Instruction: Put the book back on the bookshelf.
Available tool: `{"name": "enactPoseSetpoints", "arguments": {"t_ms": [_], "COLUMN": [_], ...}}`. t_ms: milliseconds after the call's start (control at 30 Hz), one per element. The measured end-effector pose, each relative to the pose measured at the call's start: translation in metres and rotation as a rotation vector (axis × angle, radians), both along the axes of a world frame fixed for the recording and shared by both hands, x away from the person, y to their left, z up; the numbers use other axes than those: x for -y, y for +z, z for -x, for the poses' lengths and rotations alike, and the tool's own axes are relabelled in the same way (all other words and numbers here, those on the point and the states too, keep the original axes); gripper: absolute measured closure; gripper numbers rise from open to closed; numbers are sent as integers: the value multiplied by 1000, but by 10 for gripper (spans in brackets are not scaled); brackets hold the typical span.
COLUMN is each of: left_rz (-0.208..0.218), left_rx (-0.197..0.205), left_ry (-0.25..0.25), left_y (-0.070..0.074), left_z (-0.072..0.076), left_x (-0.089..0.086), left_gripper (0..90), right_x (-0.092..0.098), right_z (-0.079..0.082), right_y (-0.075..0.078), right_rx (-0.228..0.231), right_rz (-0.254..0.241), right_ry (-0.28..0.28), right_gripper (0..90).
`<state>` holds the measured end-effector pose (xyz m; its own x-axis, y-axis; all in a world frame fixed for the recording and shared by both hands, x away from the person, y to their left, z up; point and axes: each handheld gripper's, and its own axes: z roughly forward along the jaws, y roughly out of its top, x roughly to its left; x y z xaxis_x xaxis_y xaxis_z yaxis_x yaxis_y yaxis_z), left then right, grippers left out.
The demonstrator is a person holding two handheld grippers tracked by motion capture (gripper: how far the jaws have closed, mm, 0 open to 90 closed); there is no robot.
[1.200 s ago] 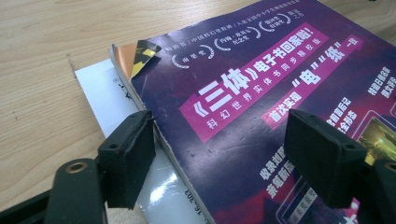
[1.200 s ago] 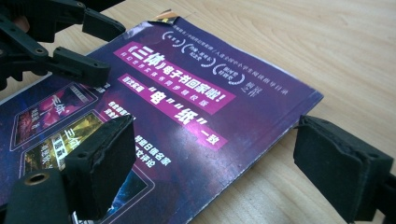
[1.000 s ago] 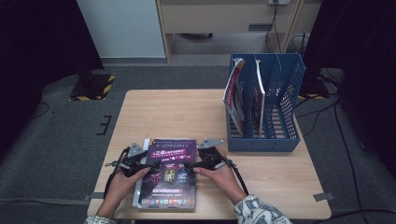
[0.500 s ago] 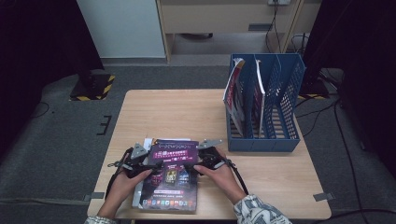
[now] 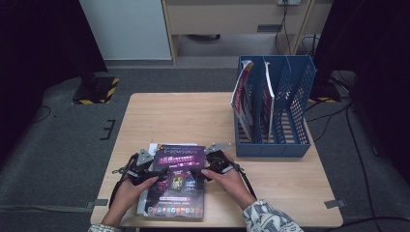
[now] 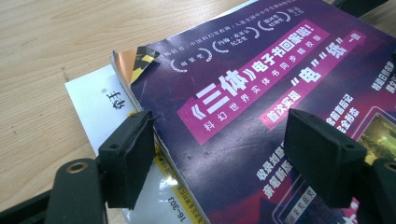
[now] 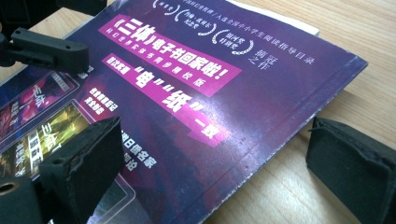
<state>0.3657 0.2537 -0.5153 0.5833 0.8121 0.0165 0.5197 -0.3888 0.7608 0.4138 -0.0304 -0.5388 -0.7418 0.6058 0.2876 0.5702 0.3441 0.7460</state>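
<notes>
A purple magazine with pink banners lies flat near the table's front edge. My left gripper is at its left edge. In the left gripper view it is open: one pad sits beside the magazine's edge, the other hovers over the cover. My right gripper is at the right side. In the right gripper view its jaws have just been opening. They straddle the magazine's right edge, one pad over the cover and one over bare wood, neither pressing.
A white sheet and an orange-edged booklet lie under the magazine. A blue file rack stands at the table's right and holds upright magazines. The wooden table is bare behind the magazine.
</notes>
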Motion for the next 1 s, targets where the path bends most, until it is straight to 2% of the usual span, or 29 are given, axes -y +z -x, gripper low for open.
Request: {"name": "enactPoseSetpoints", "arguments": {"t_ms": [167,400,567,633,733,767,800,833,933,1000], "left_rz": [9,-12,24,23,21,24,26,28,33,28], "left_rx": [-13,4,-20,-19,-20,-21,-24,-26,-28,-27], "left_ry": [10,8,15,15,17,17,18,18,23,21], "left_y": [0,1,-1,-1,-1,-1,-1,-1,-2,-1], "left_z": [1,3,1,2,1,1,1,1,1,1], "left_x": [-4,-3,-6,-6,-5,-6,-6,-7,-7,-8], "left_gripper": [238,242,239,238,234,231,229,228,222,222], "right_x": [-5,-5,-6,-4,2,2,2,-2,-14,-17], "right_z": [-6,-21,-25,-25,-25,-24,-24,-21,-12,-8], "right_y": [0,0,-1,0,1,1,1,1,5,10], "right_rx": [-4,-4,-10,-14,-37,-58,-88,-104,-69,-26], "right_rz": [-4,-11,-17,-22,-42,-53,-84,-90,-38,-7], "right_ry": [11,2,7,3,-2,14,41,62,73,77], "right_gripper": [46,58,64,97,164,231,229,217,173,193]}}
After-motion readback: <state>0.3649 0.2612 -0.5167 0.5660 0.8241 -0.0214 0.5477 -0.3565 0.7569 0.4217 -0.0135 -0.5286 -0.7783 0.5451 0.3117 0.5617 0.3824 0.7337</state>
